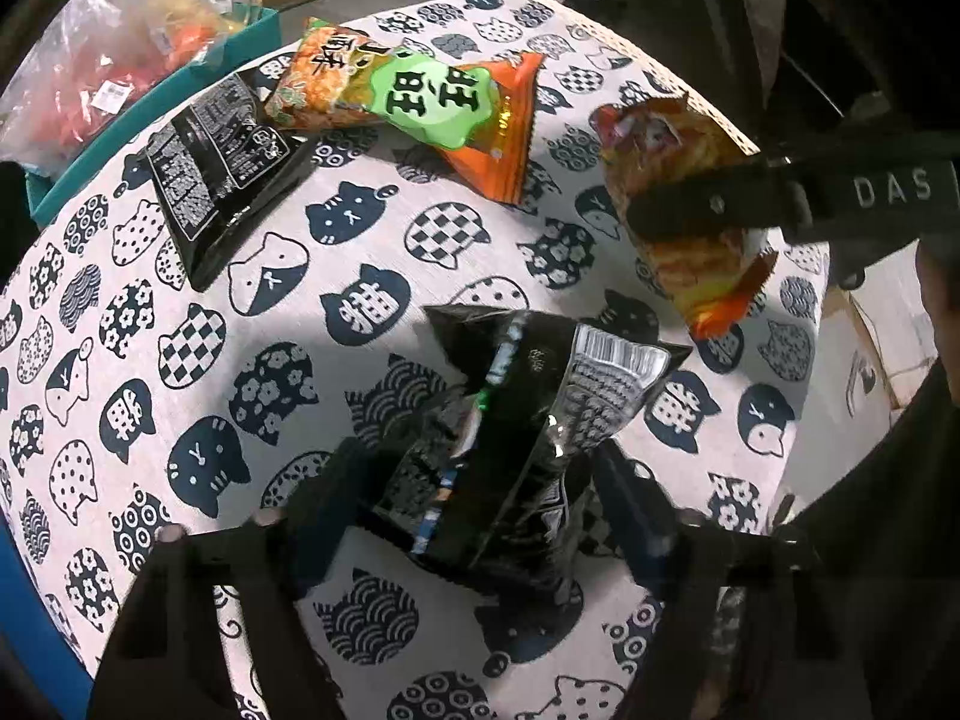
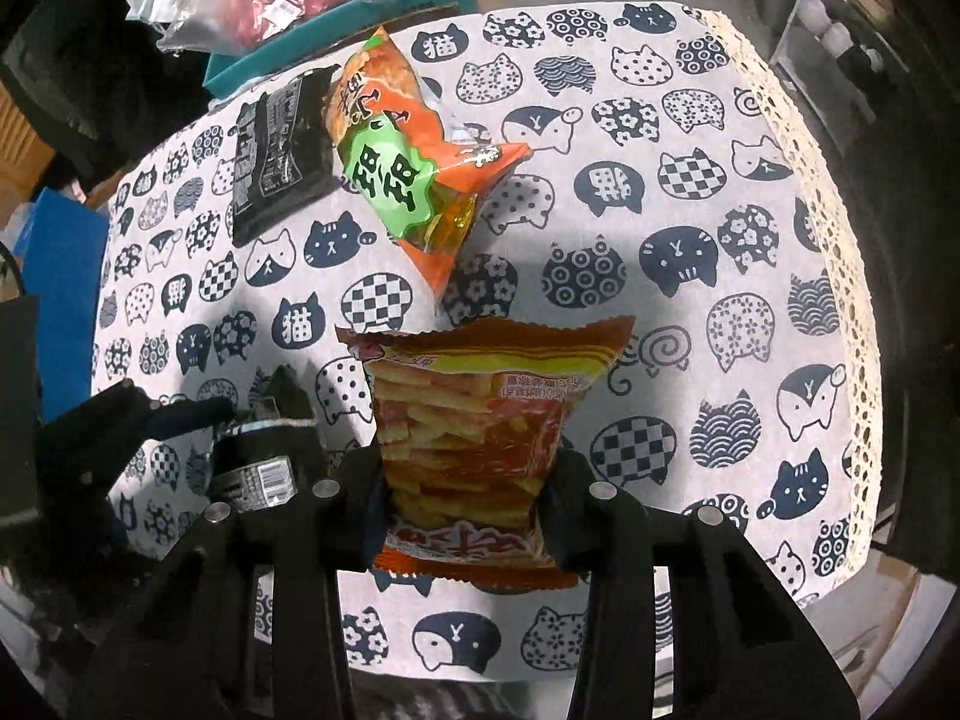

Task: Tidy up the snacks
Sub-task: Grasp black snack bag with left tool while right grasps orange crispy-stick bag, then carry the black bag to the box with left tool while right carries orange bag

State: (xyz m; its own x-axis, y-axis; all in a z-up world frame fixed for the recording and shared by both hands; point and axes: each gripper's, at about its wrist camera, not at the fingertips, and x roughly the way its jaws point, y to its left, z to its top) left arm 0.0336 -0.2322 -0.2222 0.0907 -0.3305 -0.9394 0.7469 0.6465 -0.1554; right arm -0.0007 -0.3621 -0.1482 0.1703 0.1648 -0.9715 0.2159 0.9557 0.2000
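Note:
My left gripper (image 1: 480,492) points down at the cat-print tablecloth (image 1: 252,360), with a crumpled black snack bag (image 1: 516,420) between its fingers. The bag buckles up in the middle and the pads seem to press its sides. In the right wrist view the same left gripper (image 2: 198,420) sits over the black bag (image 2: 264,468) at the lower left. My right gripper (image 2: 468,480) is shut on an orange bag of stick snacks (image 2: 480,414), held above the cloth. The left wrist view shows that right gripper (image 1: 690,210) clamping the orange bag (image 1: 678,180).
A second black bag (image 1: 222,180) and an orange-and-green bag (image 1: 420,102) lie at the table's far side. Beyond them is a teal box (image 1: 150,102) holding clear plastic bags of snacks (image 1: 108,60). A lace hem (image 2: 840,240) marks the table's right edge.

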